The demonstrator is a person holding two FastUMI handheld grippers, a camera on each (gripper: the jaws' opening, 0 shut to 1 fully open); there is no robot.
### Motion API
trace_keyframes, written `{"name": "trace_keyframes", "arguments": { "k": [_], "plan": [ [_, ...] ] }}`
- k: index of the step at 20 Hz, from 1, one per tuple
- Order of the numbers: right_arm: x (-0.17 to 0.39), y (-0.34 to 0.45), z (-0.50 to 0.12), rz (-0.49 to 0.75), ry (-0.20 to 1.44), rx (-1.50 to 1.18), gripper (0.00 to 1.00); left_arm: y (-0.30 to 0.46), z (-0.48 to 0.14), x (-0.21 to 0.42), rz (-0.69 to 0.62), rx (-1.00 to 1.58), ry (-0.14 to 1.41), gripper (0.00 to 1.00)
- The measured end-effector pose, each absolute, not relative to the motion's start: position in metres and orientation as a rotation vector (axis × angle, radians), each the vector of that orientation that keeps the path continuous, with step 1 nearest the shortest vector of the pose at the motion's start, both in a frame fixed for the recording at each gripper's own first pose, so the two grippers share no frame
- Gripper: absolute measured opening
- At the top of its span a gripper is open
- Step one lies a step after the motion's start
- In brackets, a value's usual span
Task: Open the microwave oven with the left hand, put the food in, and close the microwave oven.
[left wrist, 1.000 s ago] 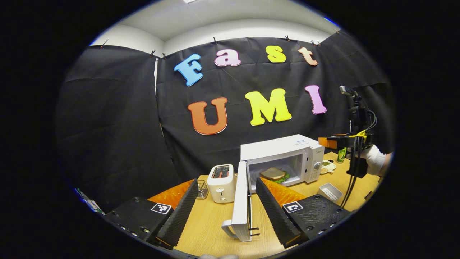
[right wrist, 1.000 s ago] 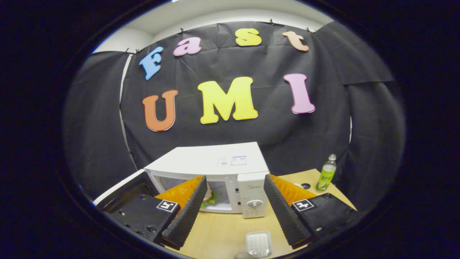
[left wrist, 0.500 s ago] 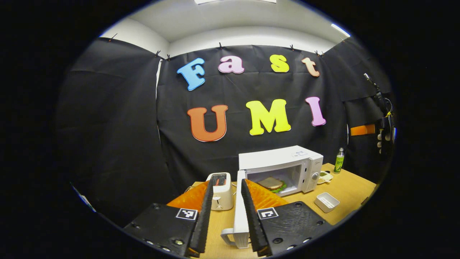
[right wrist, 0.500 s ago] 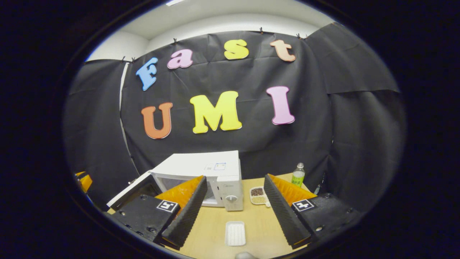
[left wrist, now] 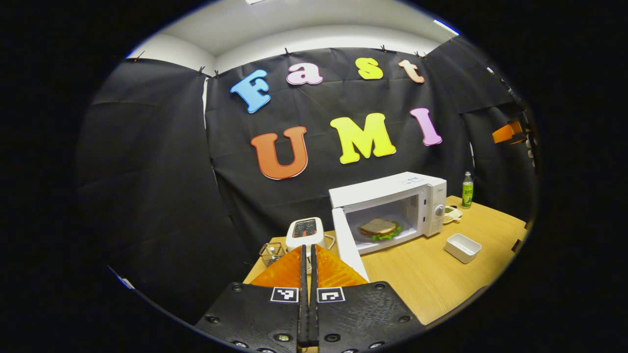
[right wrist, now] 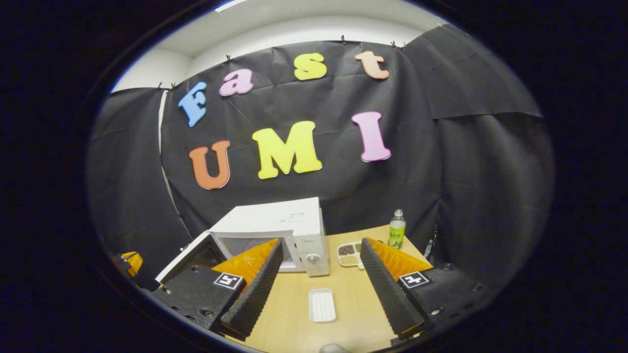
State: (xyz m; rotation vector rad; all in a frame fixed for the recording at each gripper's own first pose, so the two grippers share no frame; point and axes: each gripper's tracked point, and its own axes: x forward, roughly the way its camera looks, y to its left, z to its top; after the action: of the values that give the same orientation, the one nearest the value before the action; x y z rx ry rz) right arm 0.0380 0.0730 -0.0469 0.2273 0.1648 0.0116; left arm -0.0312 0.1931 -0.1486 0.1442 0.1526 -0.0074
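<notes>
Left gripper [left wrist: 308,294] fingers pressed together on nothing, right gripper [right wrist: 319,289] spread wide and empty, both hanging back in front of the microwave [left wrist: 392,206], whose door [left wrist: 349,245] stands ajar with the sandwich [left wrist: 379,228] inside, so I judge closing comes next.

light: bright, from the ceiling | shadows: soft | glare: none | blur: none, sharp | edges: bent round, lines curve
</notes>
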Motion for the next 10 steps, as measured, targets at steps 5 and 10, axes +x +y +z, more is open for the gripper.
{"name": "trace_keyframes", "arguments": {
  "k": [5,10],
  "plan": [
    [0.029,0.072,-0.053,-0.012,0.19,0.226,0.91,0.221,-0.206,-0.029,0.029,-0.002,0.259,0.0],
    [0.023,0.063,-0.057,-0.031,0.21,0.208,0.91,0.233,-0.25,-0.019,0.051,-0.017,0.329,0.0]
  ]
}}
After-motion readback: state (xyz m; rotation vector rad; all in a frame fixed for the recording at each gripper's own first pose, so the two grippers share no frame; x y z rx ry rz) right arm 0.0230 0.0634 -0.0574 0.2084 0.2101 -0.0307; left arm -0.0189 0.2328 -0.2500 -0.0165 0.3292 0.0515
